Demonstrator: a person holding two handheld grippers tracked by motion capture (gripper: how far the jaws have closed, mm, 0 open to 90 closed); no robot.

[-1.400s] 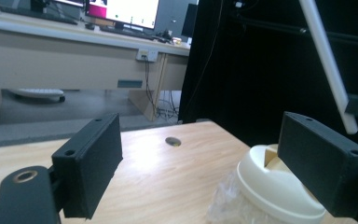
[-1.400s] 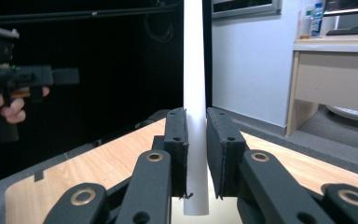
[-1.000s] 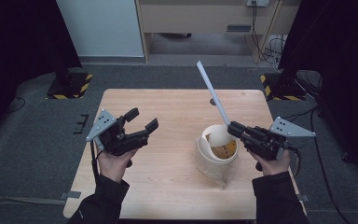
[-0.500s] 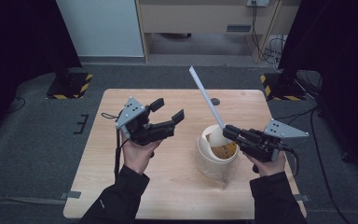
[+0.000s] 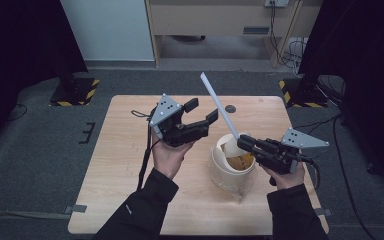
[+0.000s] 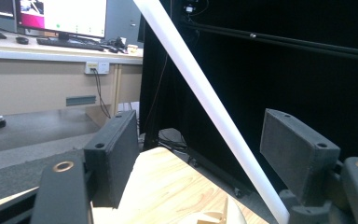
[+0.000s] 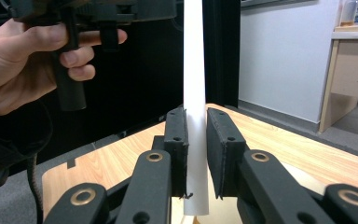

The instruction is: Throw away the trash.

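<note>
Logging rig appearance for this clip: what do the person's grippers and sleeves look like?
Both the left gripper and right gripper are black, with flat textured pads and brass-ringed pivots. Each carries a grey three-cornered plate dotted with holes, and a black cable trails off each. The sleeves are dark and long.

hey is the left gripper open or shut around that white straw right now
Open. The left gripper has been closing, and the white straw runs between its jaws, but neither pad touches it. The right gripper clamps the straw.

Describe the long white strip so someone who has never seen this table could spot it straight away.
Start at the wooden table and find the cream cup right of its middle. From the cup's mouth the white strip slants up and away, pinched low down by the right tongs. It is the scene's one long, thin, straight white thing, reaching higher than both tongs.
</note>
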